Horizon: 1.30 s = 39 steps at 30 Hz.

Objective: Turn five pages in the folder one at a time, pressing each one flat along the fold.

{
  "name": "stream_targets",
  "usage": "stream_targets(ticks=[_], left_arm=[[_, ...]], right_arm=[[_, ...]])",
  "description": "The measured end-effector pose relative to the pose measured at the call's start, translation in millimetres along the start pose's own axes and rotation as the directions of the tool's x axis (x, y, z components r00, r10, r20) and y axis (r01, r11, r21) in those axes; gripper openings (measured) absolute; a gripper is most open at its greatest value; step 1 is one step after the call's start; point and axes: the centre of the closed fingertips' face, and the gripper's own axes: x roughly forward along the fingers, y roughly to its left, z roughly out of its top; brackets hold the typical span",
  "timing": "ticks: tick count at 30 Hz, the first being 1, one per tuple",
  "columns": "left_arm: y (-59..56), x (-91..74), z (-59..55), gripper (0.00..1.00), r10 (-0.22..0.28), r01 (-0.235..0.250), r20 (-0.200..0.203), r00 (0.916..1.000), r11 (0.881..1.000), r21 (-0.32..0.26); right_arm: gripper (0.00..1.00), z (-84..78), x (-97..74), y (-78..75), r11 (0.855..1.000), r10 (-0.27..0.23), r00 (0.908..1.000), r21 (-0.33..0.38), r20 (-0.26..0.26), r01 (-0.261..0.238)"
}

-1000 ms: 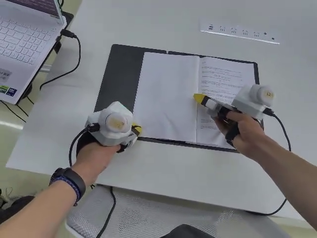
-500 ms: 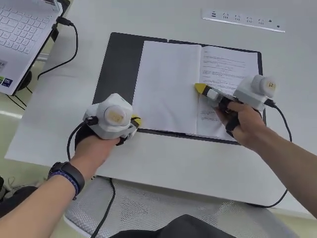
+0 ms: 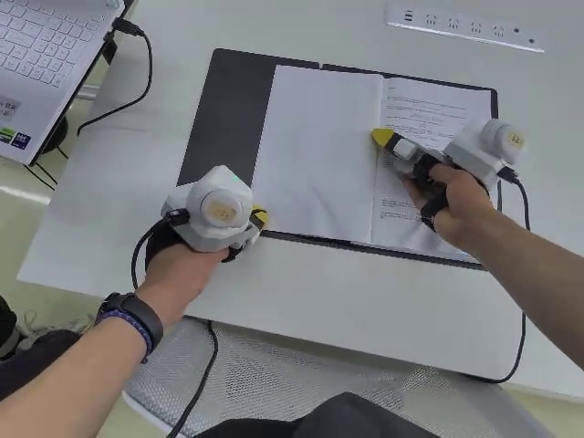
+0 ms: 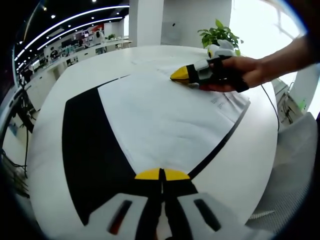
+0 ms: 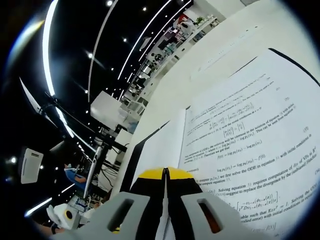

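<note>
1. the right gripper (image 3: pixel 381 138) has its yellow tips pressed together, nothing between them. they are down on the fold (image 3: pixel 376 187) of the open folder, towards its far end, and a hand is wrapped round the body behind.
2. the left gripper (image 3: pixel 258 217) is closed too, jaws meeting in a thin line in its own view. it sits at the folder's near edge, by the near left corner of the blank page, and grips nothing.
3. the table (image 3: pixel 319 301) is white and everything lies on it.
4. the folder (image 3: pixel 224 109) lies open and flat in the middle of the table, its black cover showing wide on the left.
5. the blank page (image 3: pixel 315 146) lies flat left of the fold.
6. the printed page (image 3: pixel 429 105) lies right of the fold, and the right hand rests over its near part.
7. a laptop (image 3: pixel 36 55) sits at the far left, well apart from the folder, with a black cable (image 3: pixel 137 87) plugged into its side.
8. a white power strip (image 3: pixel 465 27) lies beyond the folder.
9. a dark watch (image 3: pixel 128 319) is on the left wrist.
</note>
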Motion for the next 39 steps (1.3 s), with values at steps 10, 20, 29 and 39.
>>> stream_targets(ticks=[10, 20, 29, 39], left_arm=[[0.8, 0.7, 0.8, 0.00, -0.008, 0.009, 0.015, 0.9999, 0.999, -0.041], [3.2, 4.0, -2.8, 0.00, -0.011, 0.011, 0.007, 0.9999, 1.000, -0.020], [3.7, 5.3, -3.2, 0.00, -0.009, 0.009, -0.003, 1.0000, 1.000, 0.000], [2.7, 4.4, -4.5, 0.00, -0.010, 0.010, -0.009, 0.9999, 1.000, -0.005]], right_arm=[[0.00, 34.2, 27.2, -30.7, 0.998, -0.032, 0.9965, 0.060, 0.077, 0.027], [0.00, 38.2, 31.0, -16.1, 0.998, -0.048, 0.9941, 0.036, 0.097, 0.044], [0.00, 61.4, 54.0, -28.8, 0.998, -0.056, 0.9946, -0.005, 0.088, 0.056], [0.00, 85.0, 77.4, -45.3, 0.995, -0.076, 0.9858, 0.071, 0.150, 0.066]])
